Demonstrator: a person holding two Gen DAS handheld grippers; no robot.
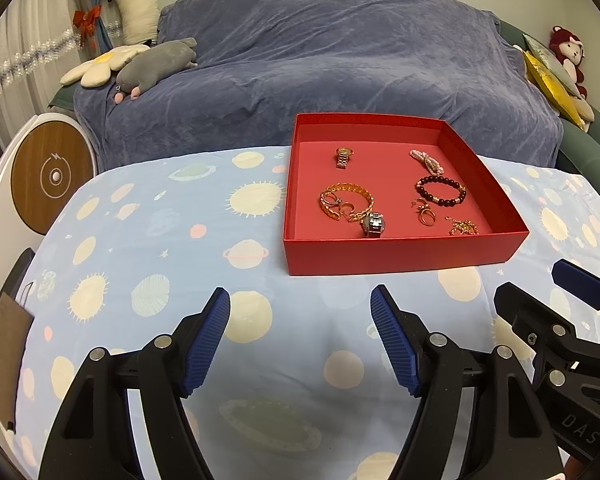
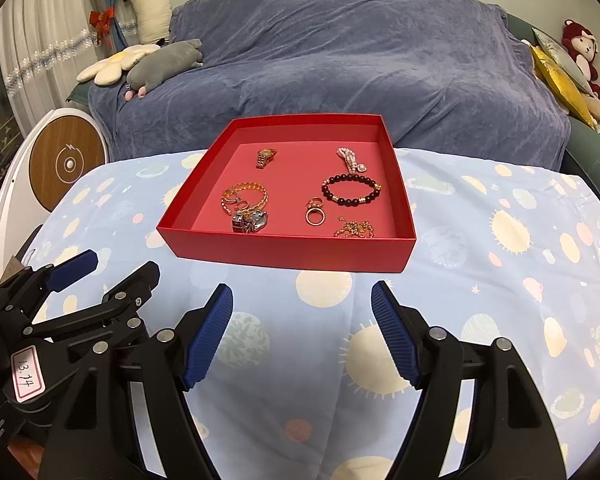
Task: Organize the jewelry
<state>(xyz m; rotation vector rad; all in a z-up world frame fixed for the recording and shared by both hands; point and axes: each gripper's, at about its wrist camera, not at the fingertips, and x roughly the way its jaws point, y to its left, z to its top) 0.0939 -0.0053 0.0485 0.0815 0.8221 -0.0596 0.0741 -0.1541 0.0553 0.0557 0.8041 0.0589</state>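
Standing spread with nothing between the pads, the jaws of the left gripper point(image 1: 300, 336) and the right gripper point(image 2: 302, 334) each frame only bare tablecloth point(image 1: 160, 240). Neither gripper touches any jewelry. The spread reads as a ready stance, wide enough to close over 1 small piece.

All places below are given relative to the red box point(image 1: 400, 256), the landmark for this scene.

1. Both grippers hover on the near side of the box, apart from its front wall, side by side. The right gripper shows at the right edge of the left wrist view; the left gripper shows at the lower left of the right wrist view.
2. Both point forward and downward at the box, each slanted roughly halfway between level and straight down.
3. Inside the box, at the back left, lies a gold watch point(image 1: 344, 157); at the back right, a pink bead strand point(image 1: 426, 161).
4. In the middle right lies a dark bead bracelet point(image 1: 440, 191); in the middle left, a gold chain bracelet point(image 1: 346, 200) with small rings inside its loop.
5. Near the front wall lie a silver watch point(image 1: 374, 224), gold rings point(image 1: 425, 213) and a tangled gold chain point(image 1: 464, 227).

The pieces lie spaced apart on the box floor, which suggests sorting is largely done. No jewelry is visible on the tablecloth outside the box.

Behind the box stands a sofa under a blue cover point(image 1: 320, 60).
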